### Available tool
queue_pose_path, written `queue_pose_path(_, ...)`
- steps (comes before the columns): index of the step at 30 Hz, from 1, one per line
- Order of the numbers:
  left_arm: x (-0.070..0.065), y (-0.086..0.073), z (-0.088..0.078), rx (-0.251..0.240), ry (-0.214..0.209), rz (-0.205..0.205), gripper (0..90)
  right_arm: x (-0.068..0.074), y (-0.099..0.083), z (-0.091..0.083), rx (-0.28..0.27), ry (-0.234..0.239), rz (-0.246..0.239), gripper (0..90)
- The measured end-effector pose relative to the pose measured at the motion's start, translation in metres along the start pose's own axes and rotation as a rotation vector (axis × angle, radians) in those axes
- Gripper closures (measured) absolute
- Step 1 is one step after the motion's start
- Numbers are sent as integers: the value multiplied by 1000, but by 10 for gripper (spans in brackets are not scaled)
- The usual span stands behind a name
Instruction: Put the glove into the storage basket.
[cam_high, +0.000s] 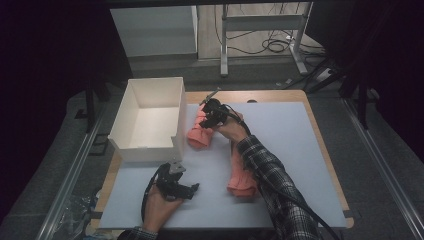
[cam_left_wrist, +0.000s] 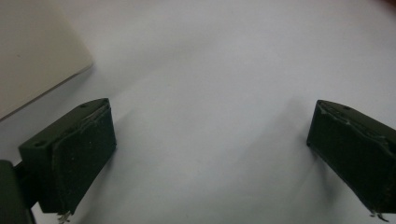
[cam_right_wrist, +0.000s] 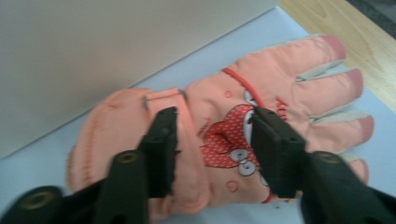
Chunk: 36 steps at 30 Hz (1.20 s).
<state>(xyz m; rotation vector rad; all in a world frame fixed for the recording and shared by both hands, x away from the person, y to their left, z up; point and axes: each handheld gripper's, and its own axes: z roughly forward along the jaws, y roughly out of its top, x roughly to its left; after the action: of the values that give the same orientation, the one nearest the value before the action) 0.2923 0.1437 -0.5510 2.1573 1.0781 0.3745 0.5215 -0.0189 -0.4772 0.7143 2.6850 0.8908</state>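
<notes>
Two peach-pink gloves lie on the pale mat (cam_high: 285, 130). One glove (cam_high: 198, 135) rests right beside the white box (cam_high: 145, 149); in the right gripper view this glove (cam_right_wrist: 289, 79) shows a red heart print and a wrist strap. My right gripper (cam_high: 212, 115) hangs just over it, and its jaws (cam_right_wrist: 215, 121) stand apart, straddling the heart print without squeezing it. The second glove (cam_high: 241, 177) lies nearer the front, partly under the plaid sleeve. My left gripper (cam_high: 191, 189) sits at the front left, its jaws (cam_left_wrist: 210, 140) wide apart over bare mat.
The open white box, empty inside, stands at the back left; its wall (cam_right_wrist: 116, 46) rises close behind the glove, and a corner (cam_left_wrist: 32, 56) shows near the left gripper. The wooden table edge (cam_high: 325, 150) borders the mat on the right. Table legs and cables stand beyond.
</notes>
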Motion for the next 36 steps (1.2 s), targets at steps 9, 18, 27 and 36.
queue_pose_path(9, 0, 0, 0, 0, 0, 1, 11, 1, -5, 16, 41, 49, -42, 330)
queue_pose_path(18, 0, 0, 0, -1, 0, 0, 11, 5, -6, 21, 91, 91, -30, 769)
queue_pose_path(27, 0, 0, 0, 0, 0, 1, 11, 12, -2, 0, 45, 17, -117, 831)
queue_pose_path(36, 0, 0, 0, 1, 1, 2, 11, 15, 2, -38, -9, -1, -152, 835)
